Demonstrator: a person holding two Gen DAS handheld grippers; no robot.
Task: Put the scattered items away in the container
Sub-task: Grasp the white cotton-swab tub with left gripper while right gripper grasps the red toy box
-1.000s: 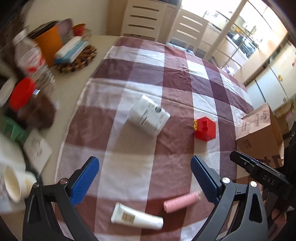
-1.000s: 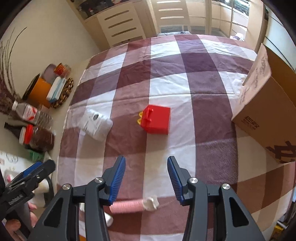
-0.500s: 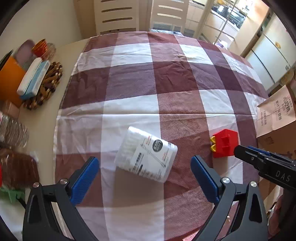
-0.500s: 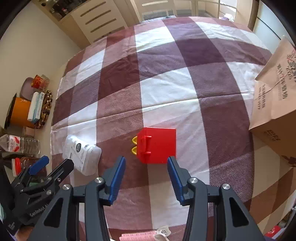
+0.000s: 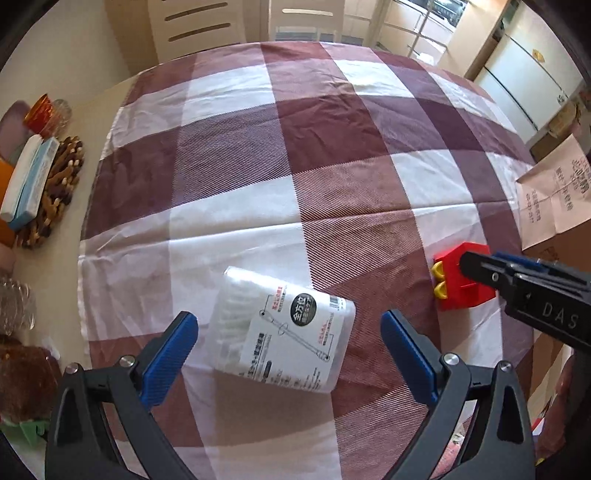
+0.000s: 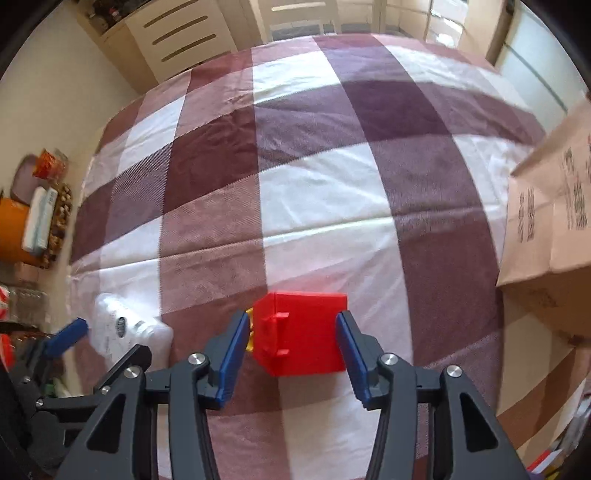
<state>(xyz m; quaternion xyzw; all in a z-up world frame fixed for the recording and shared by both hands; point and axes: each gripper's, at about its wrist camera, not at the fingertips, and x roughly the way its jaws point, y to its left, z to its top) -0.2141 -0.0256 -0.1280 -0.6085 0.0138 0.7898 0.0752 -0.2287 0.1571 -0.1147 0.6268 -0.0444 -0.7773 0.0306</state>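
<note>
- I am working in a home, at a dining desk (image 5: 110, 122) that is wearing a maroon-and-white checked cloth (image 5: 332, 147).
- Cream slatted chairs (image 5: 199, 26) are standing behind it.
- A refrigerator (image 5: 517, 81) is showing beyond, right.
- Bottles (image 5: 14, 306) and a woven trivet (image 5: 59, 192) are crowding the left edge.

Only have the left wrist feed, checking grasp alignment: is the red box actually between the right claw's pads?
Observer: Yes. In the right wrist view the red box sits between the pads of the right claw. Its jaws are opening, with no squeeze visible.
Operator: Which way do the yellow handles face?
Observer: The yellow handles face the claw's left pad, close beside it.
Operator: Gap to the carton?
Observer: Bare cloth shows between the box and the carton. They are apart.
</note>
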